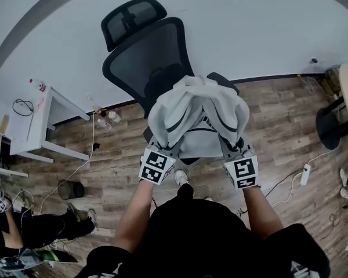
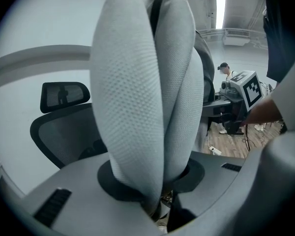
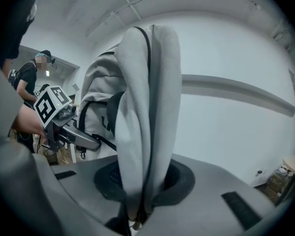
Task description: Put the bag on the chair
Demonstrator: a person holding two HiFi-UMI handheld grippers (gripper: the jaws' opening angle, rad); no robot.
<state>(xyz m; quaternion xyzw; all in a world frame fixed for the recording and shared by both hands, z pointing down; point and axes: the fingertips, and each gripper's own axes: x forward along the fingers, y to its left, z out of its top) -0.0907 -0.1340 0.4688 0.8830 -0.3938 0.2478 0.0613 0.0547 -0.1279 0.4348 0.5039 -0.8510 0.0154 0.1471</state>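
Note:
I hold a light grey bag [image 1: 198,110] with dark trim up in the air with both grippers. It hangs in front of the black mesh office chair [image 1: 144,54], over the chair's seat. My left gripper [image 1: 164,149] is shut on a padded fold of the bag [image 2: 137,107], pinched deep between the jaws [image 2: 160,203]. Grey fabric with a dark edge [image 3: 145,107] is clamped in my right gripper [image 1: 231,148], whose jaws [image 3: 136,211] are shut on it. Each gripper sees the other's marker cube [image 2: 248,88] [image 3: 50,103] across the bag. The chair's seat is mostly hidden under the bag.
A white desk [image 1: 39,119] stands at the left by the wall, with bottles [image 1: 107,118] on the floor beside it. A small dark bin [image 1: 73,189], cables and a power strip [image 1: 305,174] lie on the wood floor. A person stands in the background [image 3: 32,75].

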